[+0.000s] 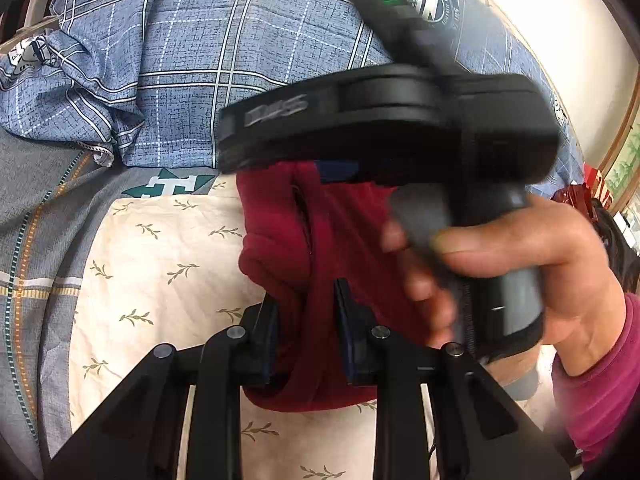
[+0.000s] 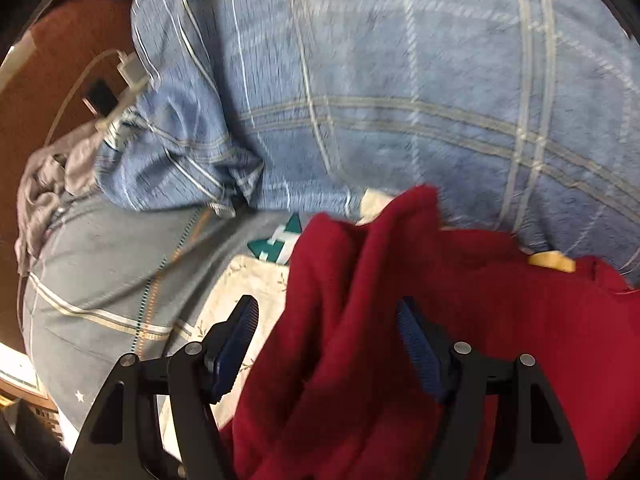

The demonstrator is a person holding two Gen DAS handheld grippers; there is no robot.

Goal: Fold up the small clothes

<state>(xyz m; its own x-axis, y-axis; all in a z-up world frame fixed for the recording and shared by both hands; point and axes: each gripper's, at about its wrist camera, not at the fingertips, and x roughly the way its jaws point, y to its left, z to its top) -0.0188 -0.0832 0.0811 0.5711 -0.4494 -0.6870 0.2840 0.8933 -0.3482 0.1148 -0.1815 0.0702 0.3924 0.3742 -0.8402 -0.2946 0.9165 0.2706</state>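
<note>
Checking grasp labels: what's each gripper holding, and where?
Left gripper pinches a bunched fold of the dark red fleece garment. Right gripper is open, holding nothing.

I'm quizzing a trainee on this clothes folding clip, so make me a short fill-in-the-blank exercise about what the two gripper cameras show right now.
1. The garment being folded is ____ in colour.
2. The left gripper is shut on a fold of the ____.
3. The right gripper has its jaws ____, pads clear of the cloth.
4. The garment lies on a cream sheet printed with small ____.

Missing words: red; garment; open; leafy sprigs
</note>
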